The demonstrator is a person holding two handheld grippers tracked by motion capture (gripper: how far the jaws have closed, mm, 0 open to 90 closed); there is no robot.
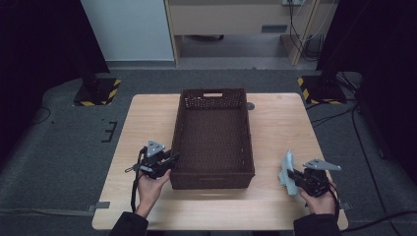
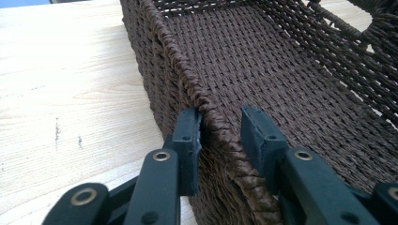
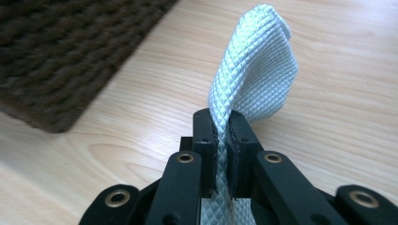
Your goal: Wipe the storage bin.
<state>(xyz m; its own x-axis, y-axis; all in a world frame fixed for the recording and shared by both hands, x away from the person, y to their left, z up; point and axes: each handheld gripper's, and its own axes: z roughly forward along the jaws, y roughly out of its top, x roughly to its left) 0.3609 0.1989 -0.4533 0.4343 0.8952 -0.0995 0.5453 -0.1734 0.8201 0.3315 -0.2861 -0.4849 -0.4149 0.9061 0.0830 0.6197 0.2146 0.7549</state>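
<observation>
- My right claw is clamped on a pale quilted cloth; the jaws pinch a fold of it and the rest stands up above them, lifted clear of the table.
- From the high view I see that cloth well to the right of the basket, near the table's near right corner, so it is picked up but not yet delivered.
- My left claw straddles the basket's near left rim: one jaw sits against the outer wall, the other stands just inside, with a gap showing, so I cannot tell whether it truly grips.
- The basket floor is bare woven fibre.
- I judge this early to mid task: grasp done, carry across and release into the basket left.
</observation>
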